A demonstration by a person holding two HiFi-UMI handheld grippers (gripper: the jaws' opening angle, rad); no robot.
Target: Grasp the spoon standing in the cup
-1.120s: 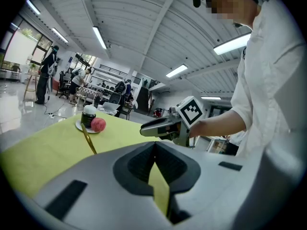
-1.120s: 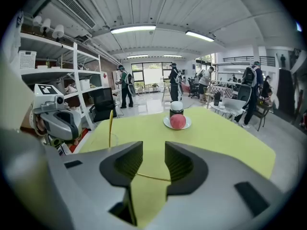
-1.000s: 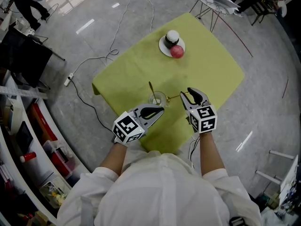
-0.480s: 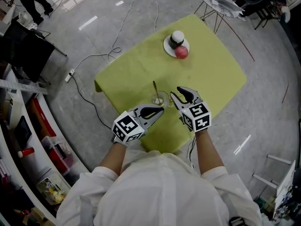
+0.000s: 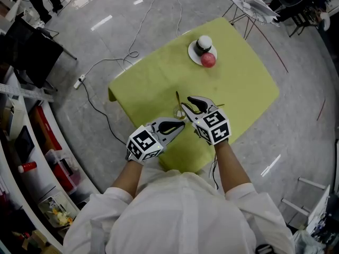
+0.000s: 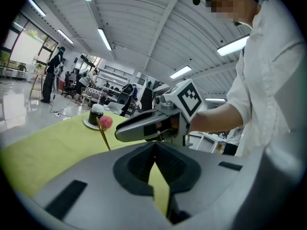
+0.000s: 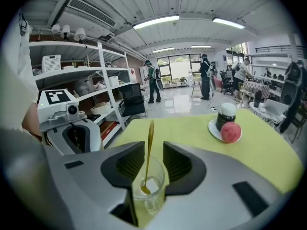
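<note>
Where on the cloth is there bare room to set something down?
Bare: the middle of the cloth between plate and cup, plus its left and right corners. Crowded: the near edge, where left claw and right claw flank the cup; the right's jaws, just closing, straddle the spoon.

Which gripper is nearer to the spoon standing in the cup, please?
Right. The right gripper, jaws apart and just closing, straddles the spoon without touching it; the shut left gripper is just short of the cup.

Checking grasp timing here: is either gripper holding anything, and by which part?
Nothing is held yet. The right gripper, jaws just closing but apart, straddles the handle of the spoon; the left gripper is shut and empty.
</note>
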